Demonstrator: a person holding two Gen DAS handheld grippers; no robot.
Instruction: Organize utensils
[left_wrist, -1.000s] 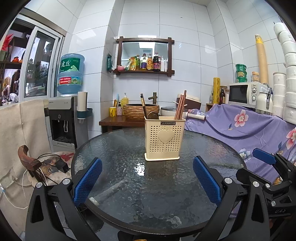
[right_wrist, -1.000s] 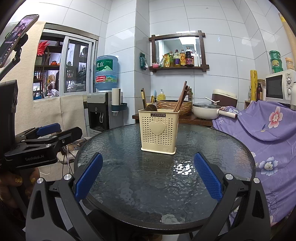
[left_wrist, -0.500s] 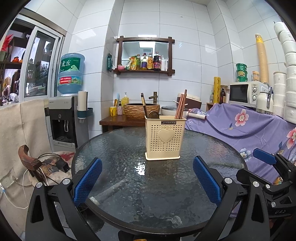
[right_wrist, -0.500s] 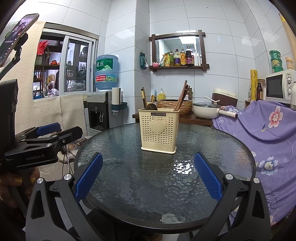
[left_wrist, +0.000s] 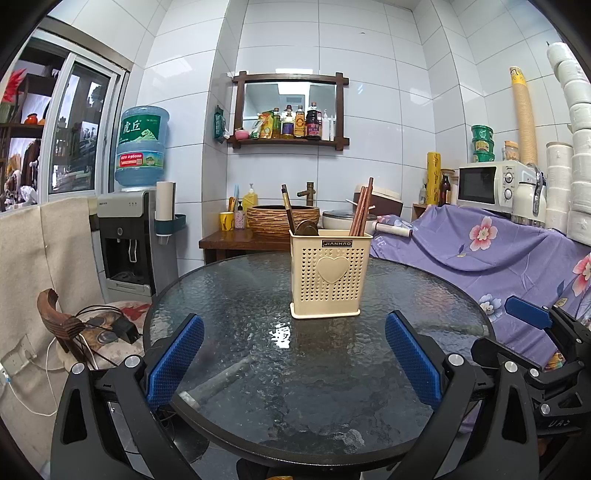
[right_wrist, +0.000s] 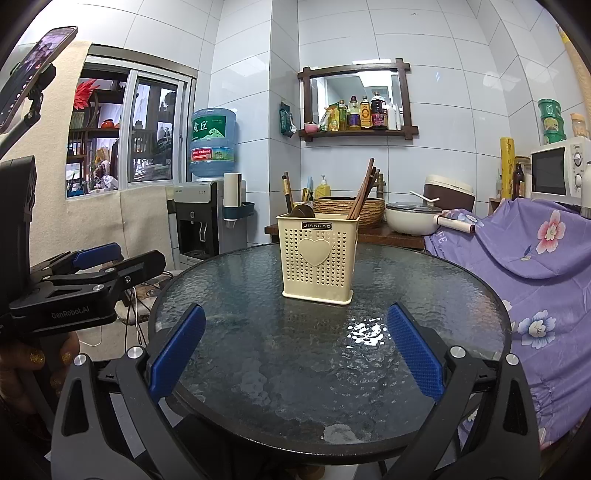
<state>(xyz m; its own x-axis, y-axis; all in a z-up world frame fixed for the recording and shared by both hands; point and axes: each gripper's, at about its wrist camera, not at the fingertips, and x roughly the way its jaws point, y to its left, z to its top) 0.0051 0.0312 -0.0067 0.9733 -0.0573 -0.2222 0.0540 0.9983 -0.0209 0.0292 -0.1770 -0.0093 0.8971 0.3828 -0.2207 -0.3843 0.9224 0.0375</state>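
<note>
A cream perforated utensil holder (left_wrist: 328, 273) with a heart on its front stands upright on the round glass table (left_wrist: 229, 302); it also shows in the right wrist view (right_wrist: 317, 260). Brown chopsticks (left_wrist: 361, 210) lean in its right side. A dark spoon and a dark-handled utensil (left_wrist: 288, 210) stand in its left side. My left gripper (left_wrist: 293, 363) is open and empty over the table's near edge. My right gripper (right_wrist: 295, 354) is open and empty, also short of the holder. Each gripper shows at the side of the other's view.
A purple floral cloth (left_wrist: 498, 258) covers furniture right of the table. A wooden side table (left_wrist: 236, 242) with a woven basin stands behind. A water dispenser (left_wrist: 129, 236) stands at the left. A chair with cables (left_wrist: 92, 325) sits left of the table.
</note>
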